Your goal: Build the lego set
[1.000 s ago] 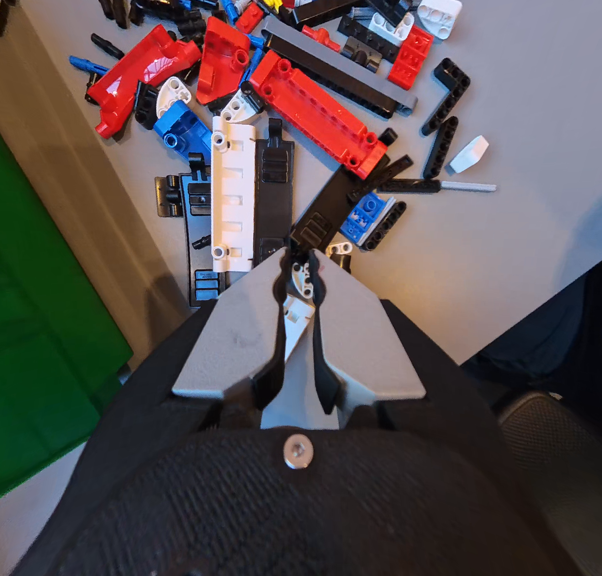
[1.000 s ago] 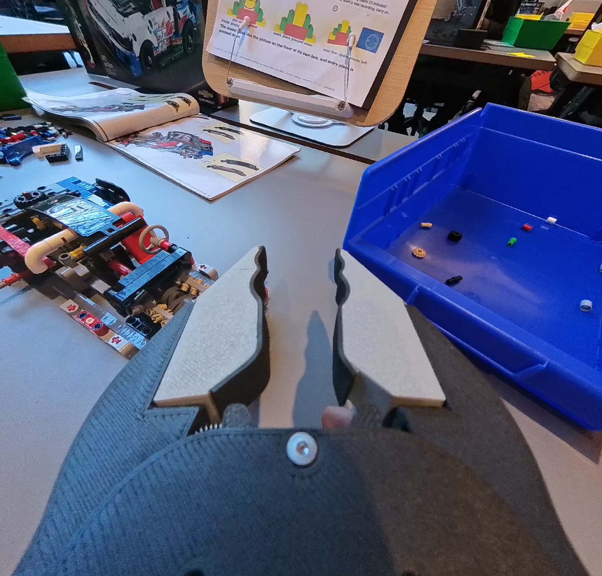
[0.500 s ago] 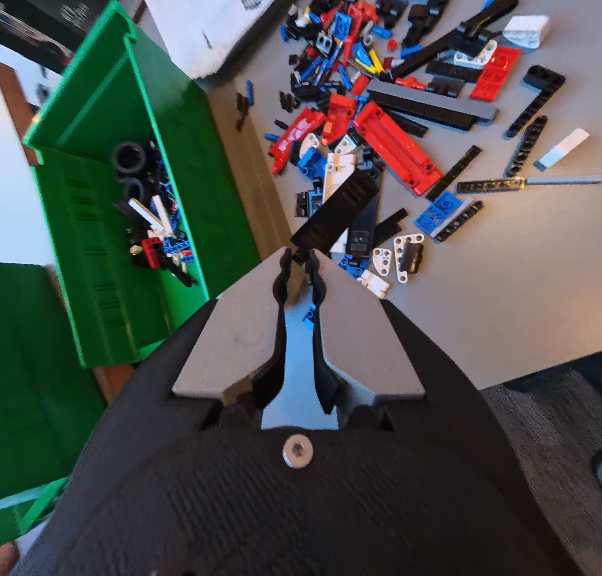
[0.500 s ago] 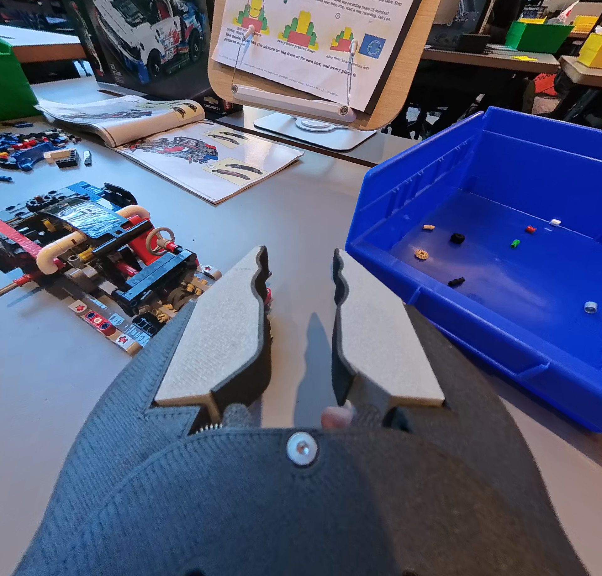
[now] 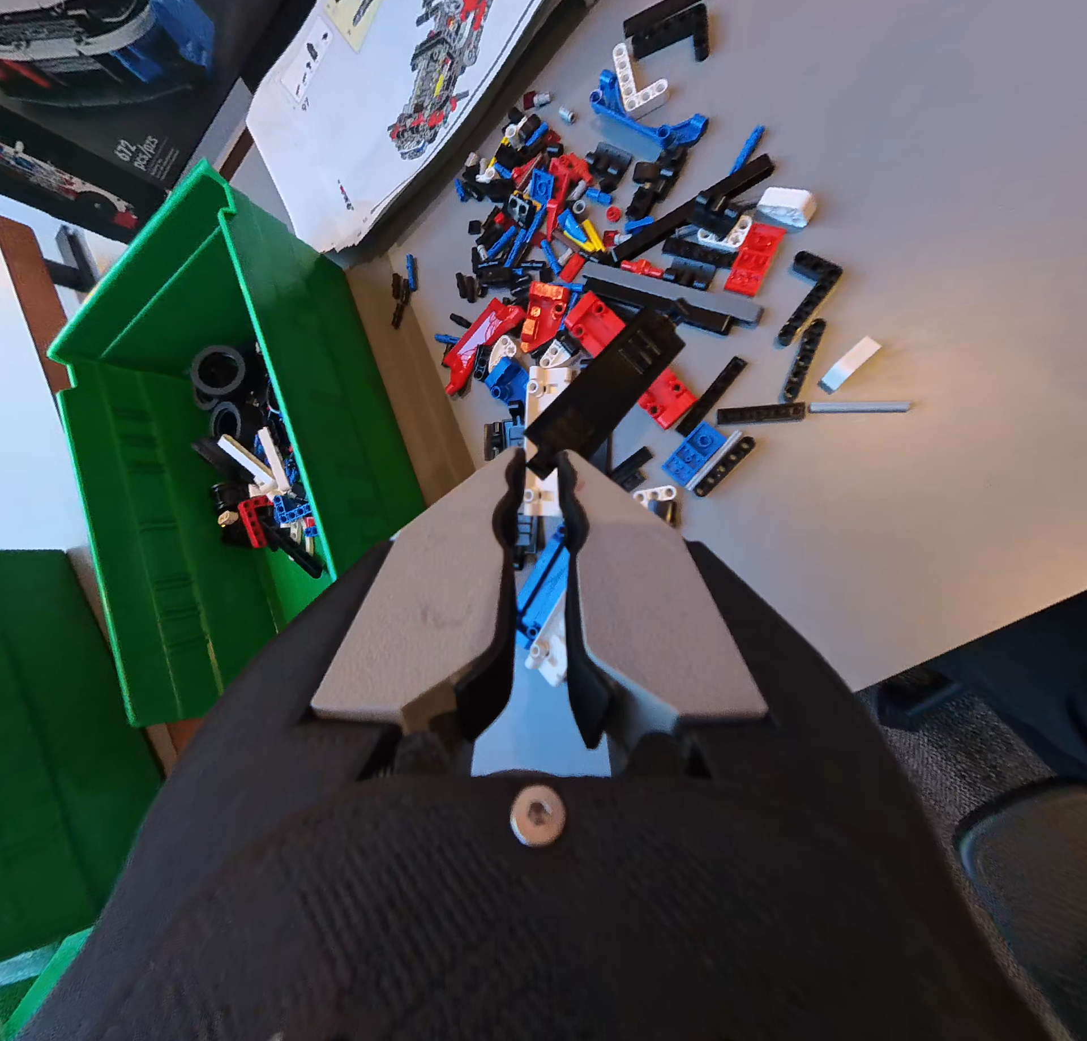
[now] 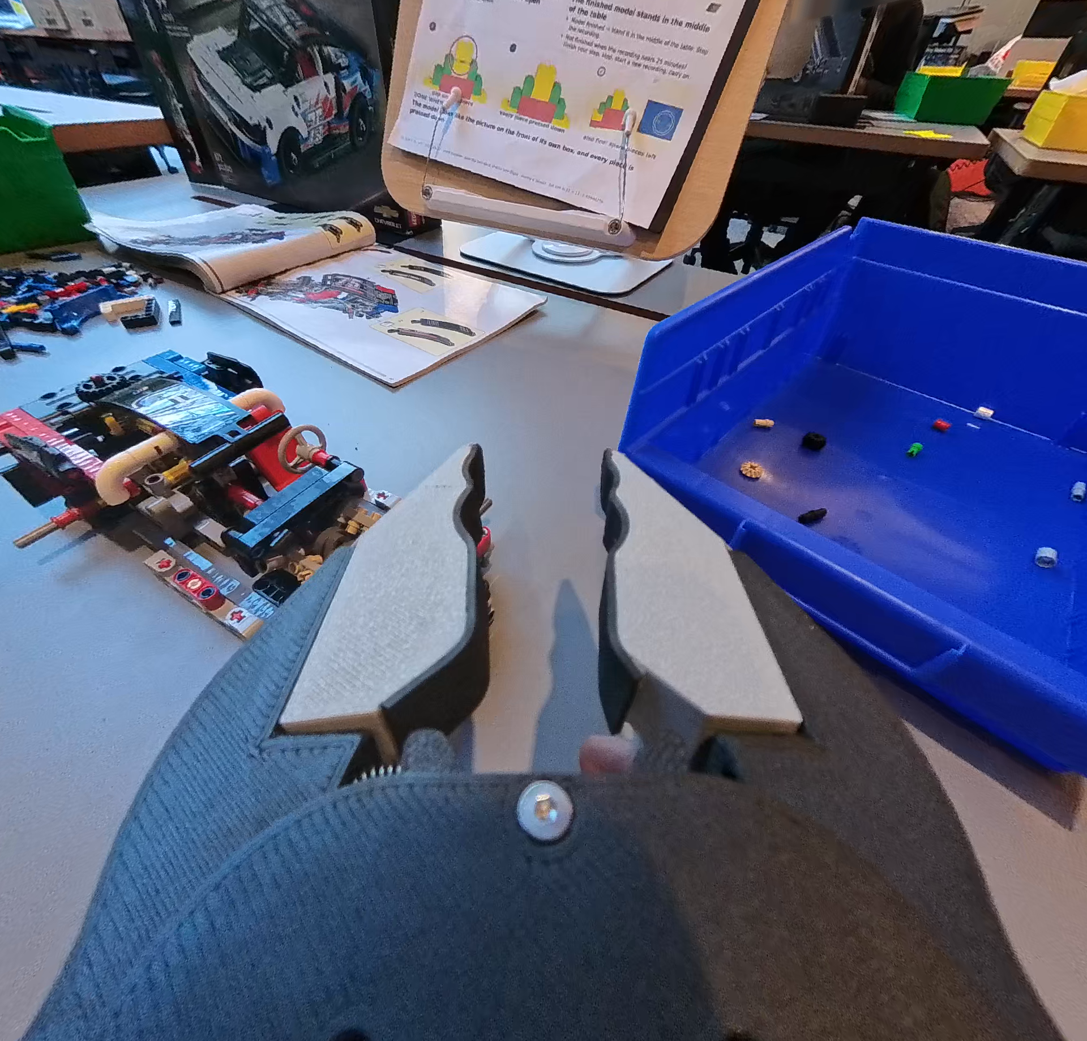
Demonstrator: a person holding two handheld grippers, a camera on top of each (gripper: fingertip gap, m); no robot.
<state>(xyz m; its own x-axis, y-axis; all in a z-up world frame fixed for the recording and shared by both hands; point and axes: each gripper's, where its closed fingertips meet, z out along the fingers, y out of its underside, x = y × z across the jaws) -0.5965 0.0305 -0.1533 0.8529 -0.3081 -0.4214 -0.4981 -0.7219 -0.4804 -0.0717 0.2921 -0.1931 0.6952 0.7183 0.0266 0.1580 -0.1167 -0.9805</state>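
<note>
We see the left gripper (image 5: 540,464) pinching one end of a long black panel (image 5: 609,392) between its fingertips, the jaws nearly closed on it. The panel hangs above the loose pile of parts (image 5: 617,283), which is spread over the grey table (image 5: 882,512) toward its left edge. Red, blue, black and white pieces make up the pile, with a white plate (image 5: 538,401) and a blue piece (image 5: 544,583) lying just beneath the gripper. A green bin (image 5: 170,542) holding tyres and small parts stands beyond the table's left edge, beside the pile. The open booklet (image 5: 412,77) lies at the far side of the pile.

Our right gripper (image 6: 542,483) holds nothing; its jaws stand apart with bare tabletop between them. The half-built car (image 6: 176,471) rests on the table just left of it, near the front edge. A blue bin (image 6: 735,518) with a few tiny bits inside stands on the right. A paper stand (image 6: 588,100) and the set's box (image 6: 264,71) rise along the far edge.
</note>
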